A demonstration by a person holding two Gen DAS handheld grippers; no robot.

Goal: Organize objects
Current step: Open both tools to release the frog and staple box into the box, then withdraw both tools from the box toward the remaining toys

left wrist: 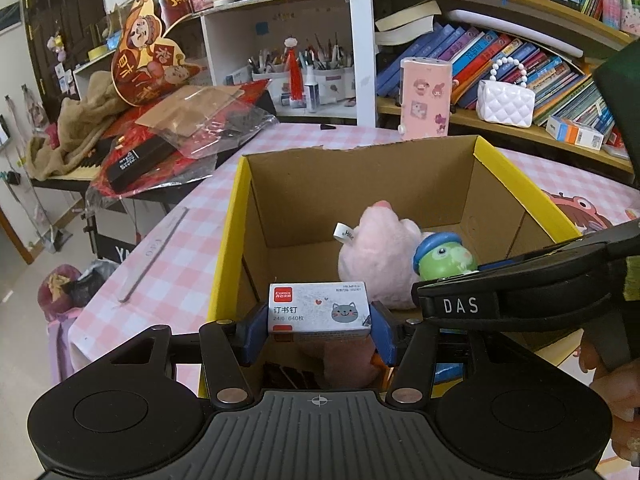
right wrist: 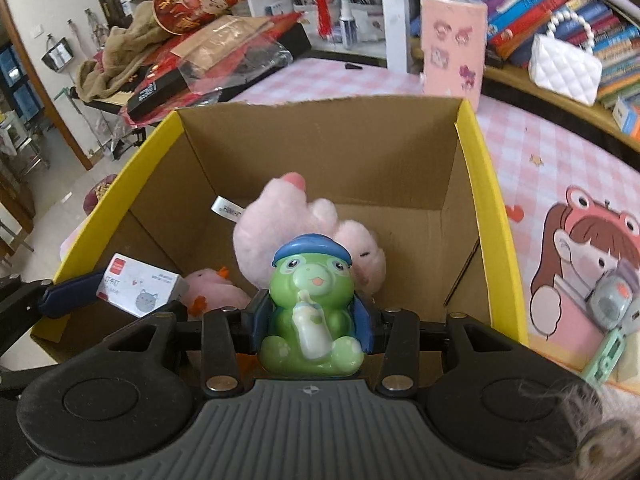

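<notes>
Lots of clutter behind the pink checked tabletop (left wrist: 168, 248). A shelf packed with leaning books (left wrist: 500, 60) has a white quilted purse (left wrist: 505, 103) with a bead handle sitting in front. Pen cups (left wrist: 304, 68) fill the white cubby. Off to the side, a brown blanket (left wrist: 76, 136) and a red paper decoration (left wrist: 148, 52) are piled up.

Both views are bright with soft, even daylight and only faint shadows inside the box (right wrist: 320, 148). Fisheye distortion bends the shelves (left wrist: 500, 0) and darkens the corners. The right wrist view is slightly blurred, chiefly on the books (right wrist: 560, 12) and worktop (right wrist: 560, 152); the left view is sharper.
</notes>
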